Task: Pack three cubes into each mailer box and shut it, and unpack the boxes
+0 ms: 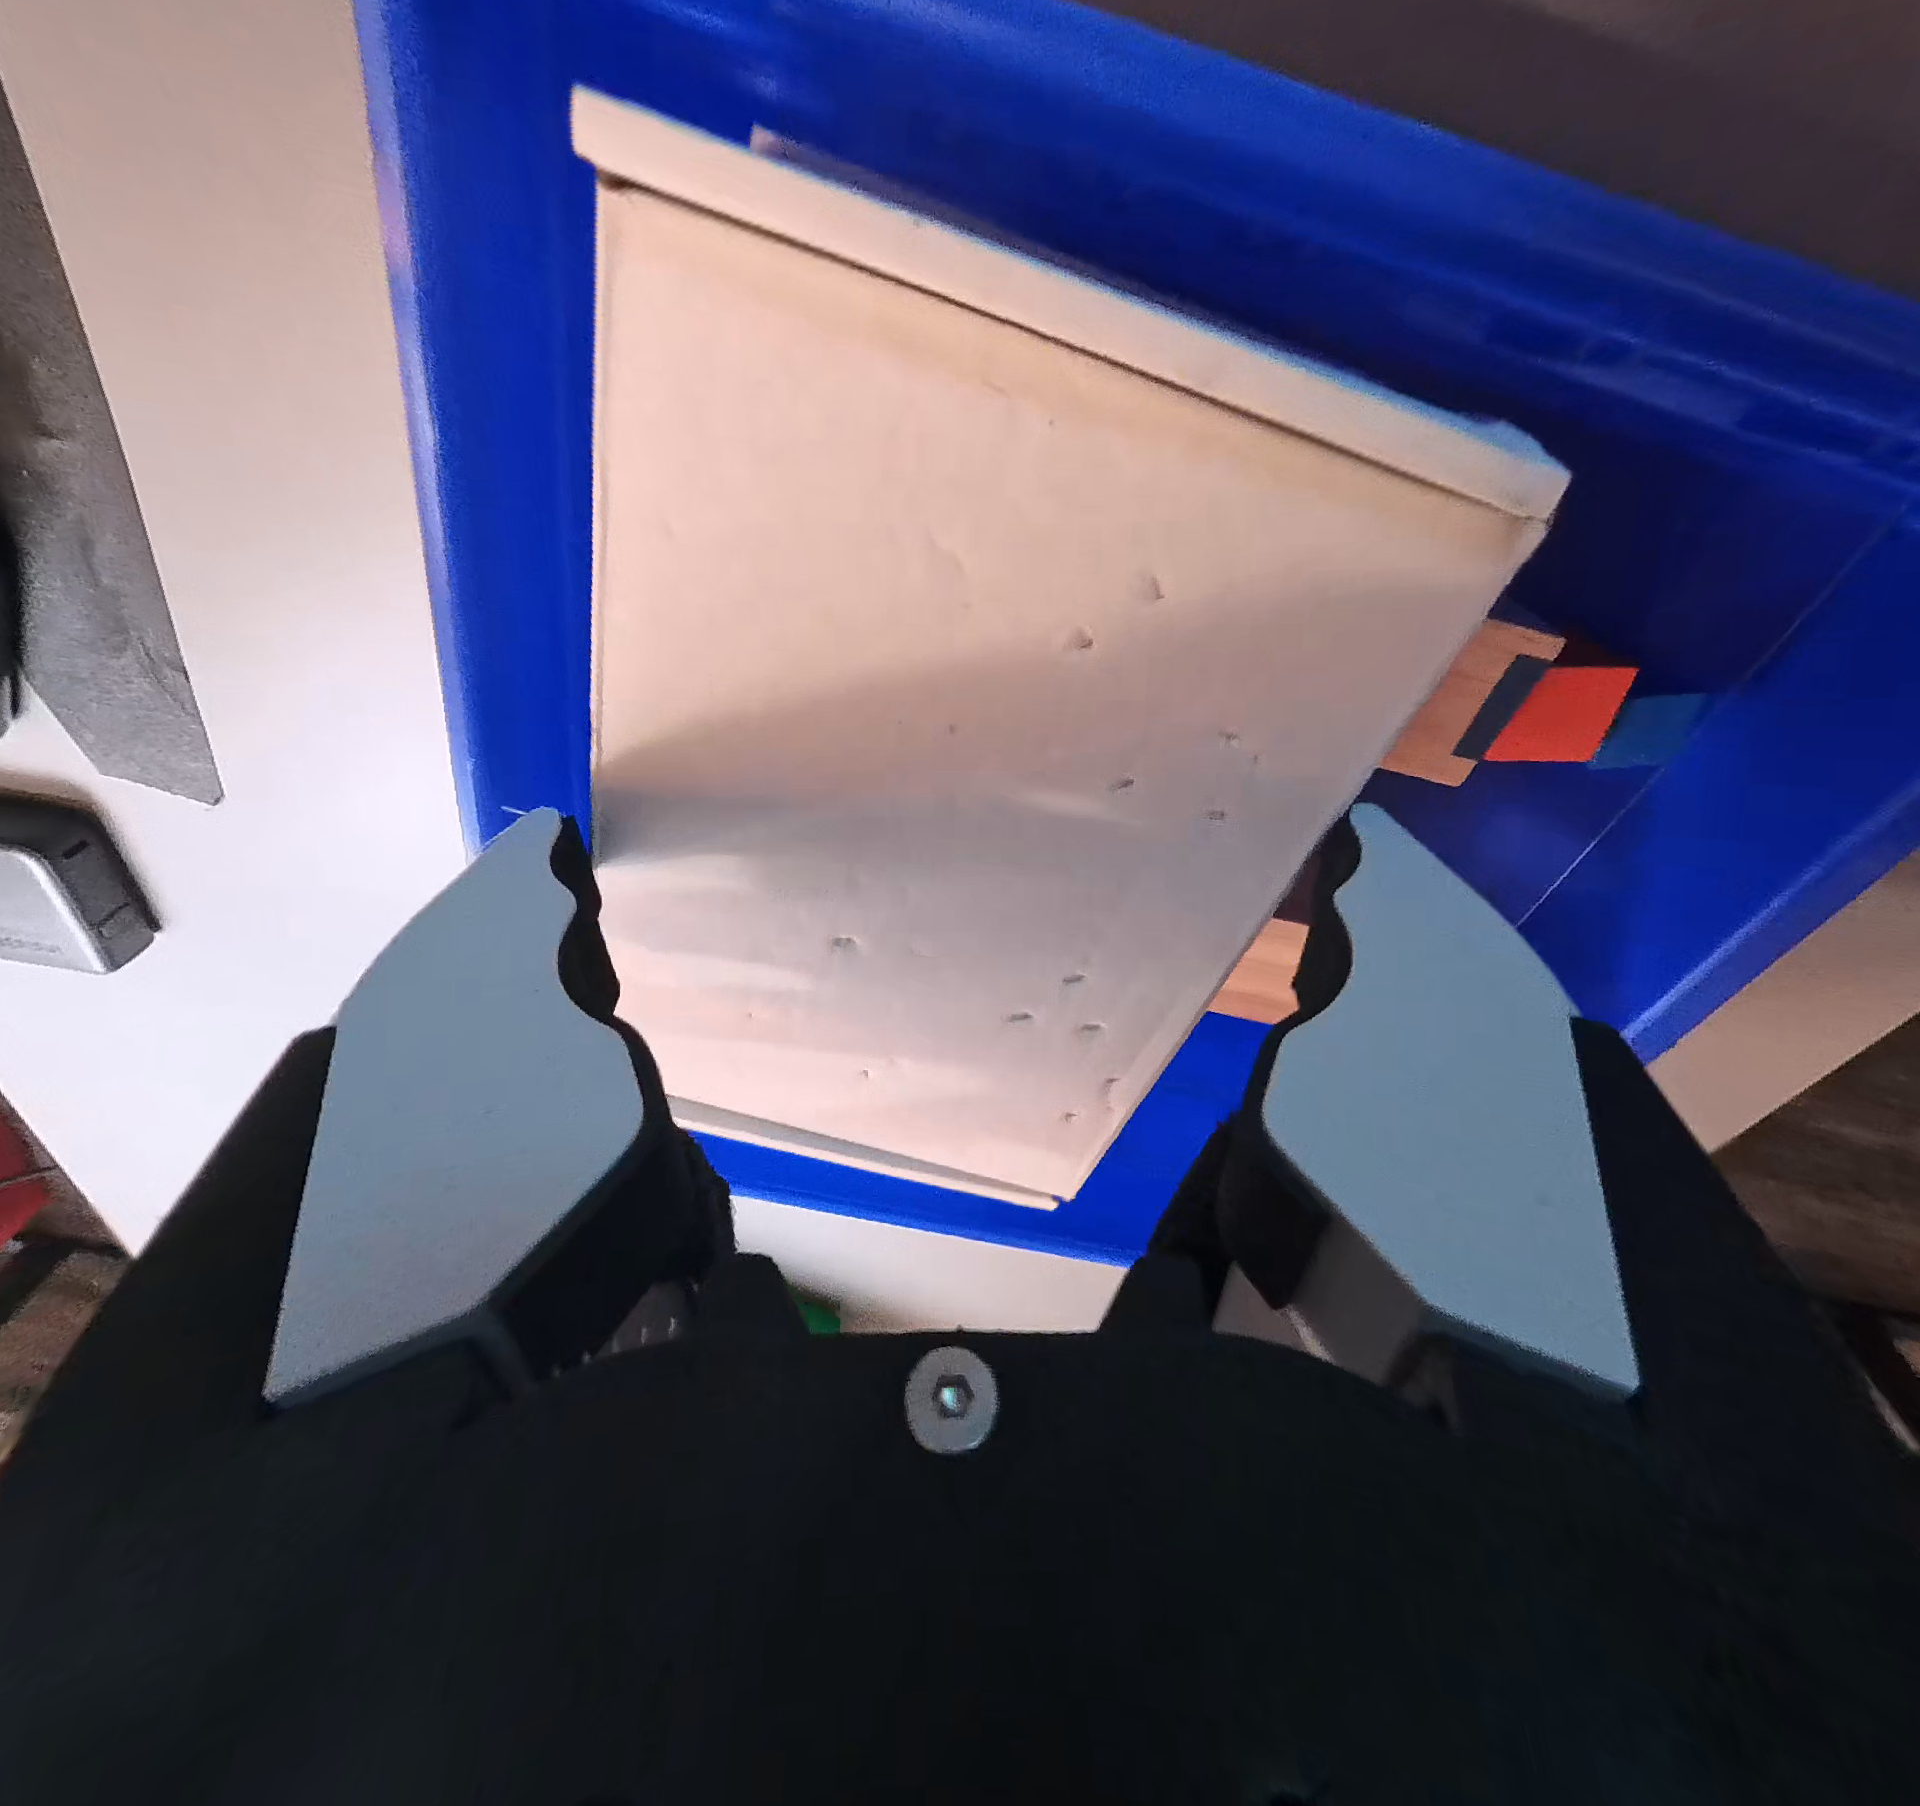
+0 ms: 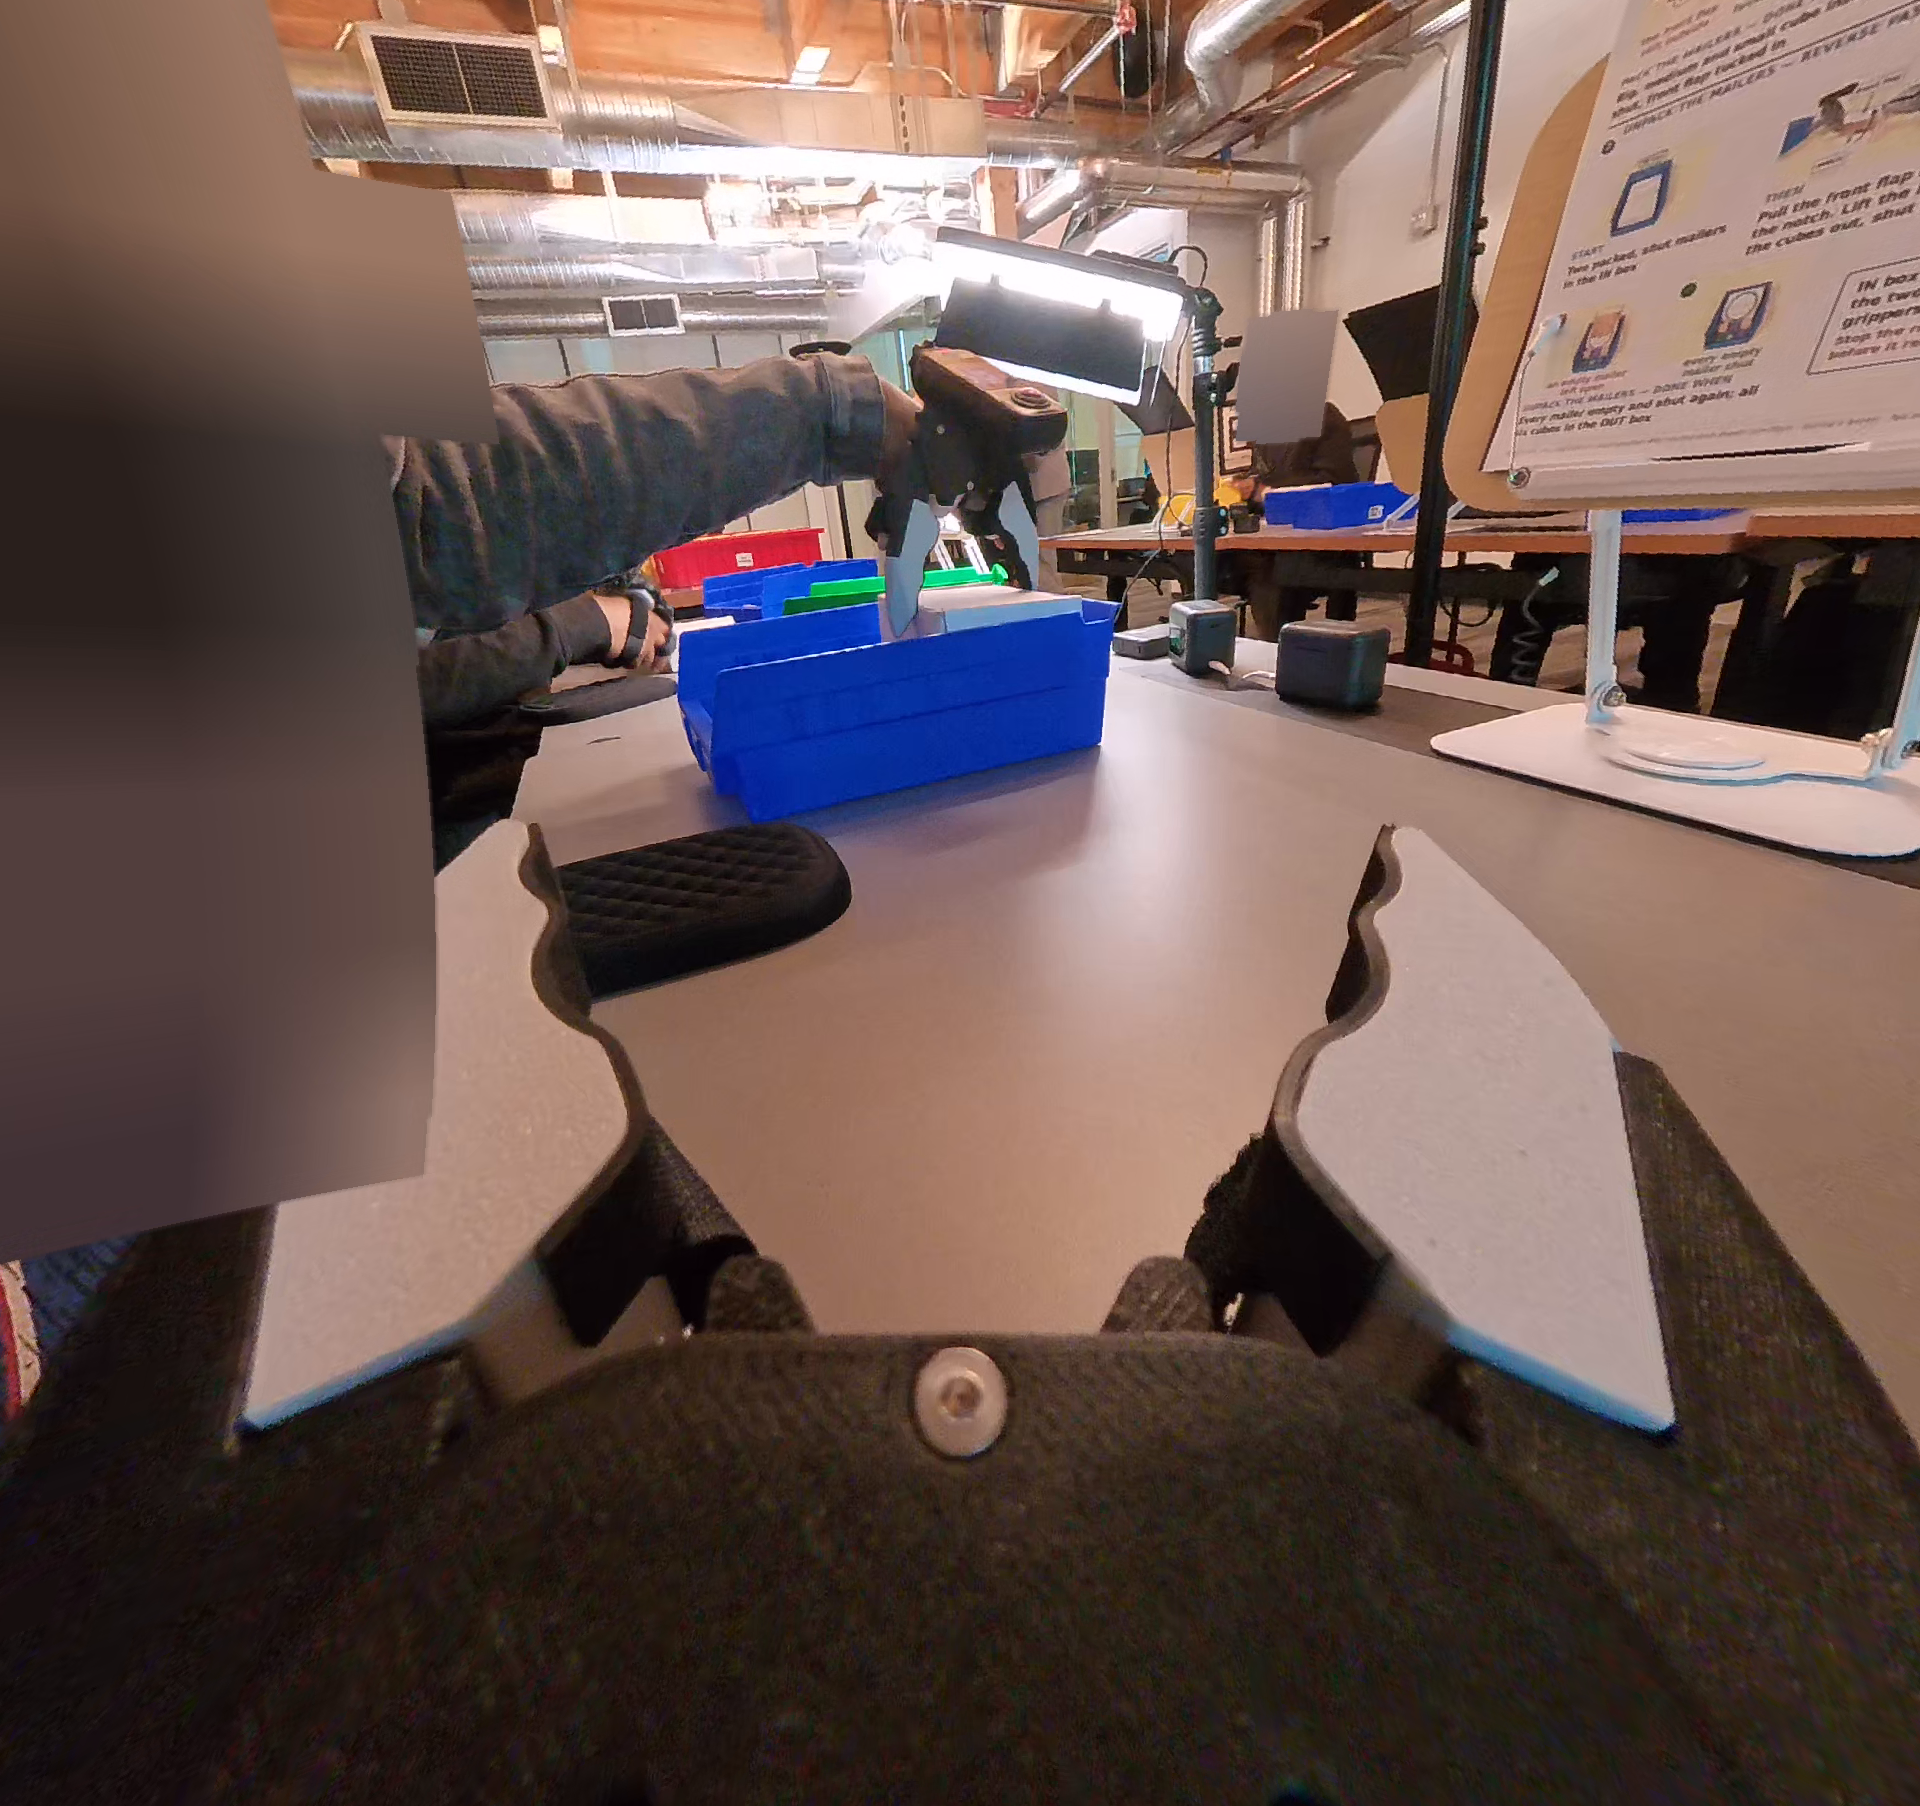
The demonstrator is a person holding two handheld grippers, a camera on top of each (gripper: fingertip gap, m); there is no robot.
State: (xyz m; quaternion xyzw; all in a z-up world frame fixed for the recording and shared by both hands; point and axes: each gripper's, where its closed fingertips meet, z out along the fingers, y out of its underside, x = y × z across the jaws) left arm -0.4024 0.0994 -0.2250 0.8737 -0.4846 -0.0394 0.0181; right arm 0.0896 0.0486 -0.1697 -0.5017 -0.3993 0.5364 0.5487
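Jaws of the left gripper (image 1: 961, 915) stand wide apart, straddling the near end of a shut white mailer (image 1: 997, 676) that lies in the blue bin (image 1: 1351, 229) — whether the fingertips touch its sides cannot be told, and the view is motion-blurred. Beyond the right-hand jaw, beside the mailer's edge, a red cube (image 1: 1553, 712), a blue cube (image 1: 1652, 728) and a wooden block (image 1: 1455, 717) show inside the bin. Jaws of the right gripper (image 2: 961, 915) are likewise wide apart and hold nothing, low over the grey table (image 2: 1039, 977) — the bin (image 2: 894, 707) lies well ahead between them, and a black pad (image 2: 696, 899) sits just past the left-hand jaw.
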